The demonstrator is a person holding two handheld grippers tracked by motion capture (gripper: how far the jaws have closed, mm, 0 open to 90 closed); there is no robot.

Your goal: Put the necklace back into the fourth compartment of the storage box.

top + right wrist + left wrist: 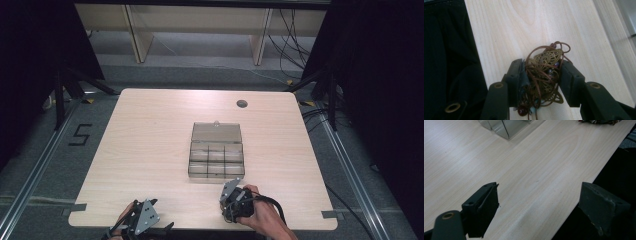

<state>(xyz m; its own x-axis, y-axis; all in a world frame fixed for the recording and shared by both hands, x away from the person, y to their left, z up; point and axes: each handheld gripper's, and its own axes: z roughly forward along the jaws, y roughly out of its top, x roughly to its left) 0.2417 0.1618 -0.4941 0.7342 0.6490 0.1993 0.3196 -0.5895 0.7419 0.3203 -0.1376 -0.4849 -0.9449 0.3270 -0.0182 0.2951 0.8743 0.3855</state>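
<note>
Right hand-held gripper (541, 75) clenched on tangled necklace (545, 72) — left hand-held gripper (539, 207) released, idle. Compartment box (216, 150) lid up, looks empty; placing likely remains.

Only readable mark: a black "5" (80, 134) taped on the grey floor (45, 165) at about 9 o'clock from the table (150, 150), just off its left edge; no other text, labels or brands legible on anything.
</note>
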